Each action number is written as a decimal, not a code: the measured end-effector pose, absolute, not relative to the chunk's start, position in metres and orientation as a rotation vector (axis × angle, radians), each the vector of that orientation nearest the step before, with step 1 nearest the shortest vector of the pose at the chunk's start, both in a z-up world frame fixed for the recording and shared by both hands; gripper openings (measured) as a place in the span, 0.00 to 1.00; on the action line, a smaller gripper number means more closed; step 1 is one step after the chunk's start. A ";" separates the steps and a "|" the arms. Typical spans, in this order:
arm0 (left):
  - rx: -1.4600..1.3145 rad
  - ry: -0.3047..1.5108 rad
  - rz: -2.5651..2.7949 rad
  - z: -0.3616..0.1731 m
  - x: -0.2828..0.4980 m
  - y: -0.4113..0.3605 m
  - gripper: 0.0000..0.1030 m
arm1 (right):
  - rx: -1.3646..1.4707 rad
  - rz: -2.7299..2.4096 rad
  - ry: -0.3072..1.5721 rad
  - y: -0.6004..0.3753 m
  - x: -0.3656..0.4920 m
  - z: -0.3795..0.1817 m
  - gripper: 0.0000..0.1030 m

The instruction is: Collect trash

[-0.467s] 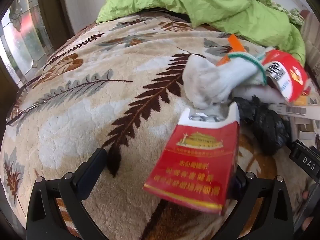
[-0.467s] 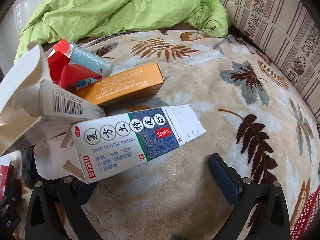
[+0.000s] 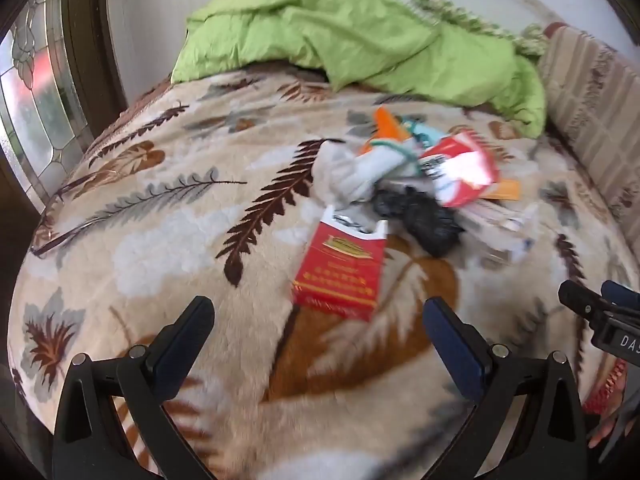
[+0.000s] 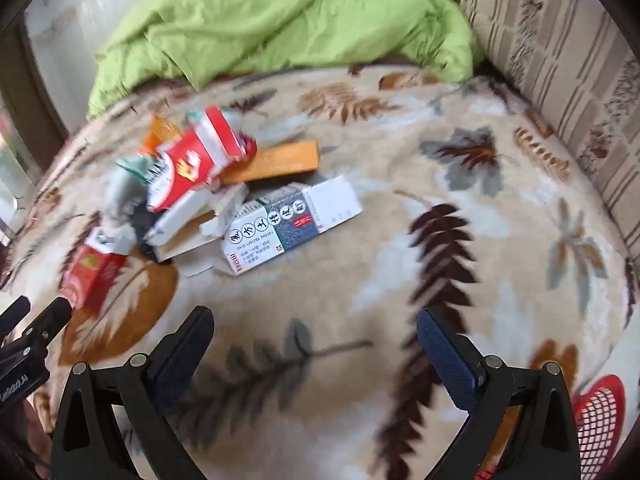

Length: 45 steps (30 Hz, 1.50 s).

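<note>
A pile of trash lies on the leaf-patterned blanket (image 3: 160, 240). A red cigarette pack (image 3: 340, 268) lies nearest my left gripper (image 3: 316, 324), which is open and empty just short of it. Behind it are a crumpled white cloth (image 3: 352, 172), a black wad (image 3: 424, 220), a red and white carton (image 3: 460, 168) and an orange box (image 3: 384, 124). In the right wrist view a white and blue medicine box (image 4: 288, 228) lies ahead of my right gripper (image 4: 316, 332), which is open and empty. The red pack (image 4: 94, 272) and an orange box (image 4: 276, 162) also show there.
A green quilt (image 3: 360, 40) is heaped at the back of the bed. A striped cushion (image 4: 560, 80) stands along the right side. A red mesh basket (image 4: 598, 412) shows at the lower right. A glass door (image 3: 28, 100) is on the left.
Both grippers have pulled back from the pile. The red pack that was at my left gripper's right finger now lies loose on the blanket. The medicine box sits farther from my right gripper.
</note>
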State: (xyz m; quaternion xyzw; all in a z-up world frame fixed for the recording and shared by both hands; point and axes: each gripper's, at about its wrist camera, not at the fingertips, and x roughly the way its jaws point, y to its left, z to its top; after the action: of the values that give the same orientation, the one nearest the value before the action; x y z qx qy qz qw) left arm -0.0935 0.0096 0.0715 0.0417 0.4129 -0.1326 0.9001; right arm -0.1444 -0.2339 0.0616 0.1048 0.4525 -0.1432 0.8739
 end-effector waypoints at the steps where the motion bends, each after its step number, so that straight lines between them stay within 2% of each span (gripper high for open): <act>1: 0.082 0.836 -0.287 0.078 -0.102 0.012 1.00 | 0.214 -0.293 0.927 -0.233 -0.154 0.069 0.99; 11: 0.133 0.639 -0.305 0.127 -0.184 0.018 1.00 | 0.153 -0.280 0.713 -0.199 -0.249 0.132 0.99; 16: 0.169 0.578 -0.295 0.137 -0.204 0.014 1.00 | 0.125 -0.282 0.655 -0.191 -0.265 0.144 0.99; 45: 0.158 0.593 -0.303 0.140 -0.212 0.021 1.00 | 0.048 -0.302 0.678 -0.178 -0.275 0.151 0.99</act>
State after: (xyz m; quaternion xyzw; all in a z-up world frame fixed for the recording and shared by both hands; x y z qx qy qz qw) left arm -0.2122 0.0206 0.1405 0.0775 0.2908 -0.1484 0.9420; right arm -0.2748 -0.1776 0.1505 0.0235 0.3315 -0.1477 0.9315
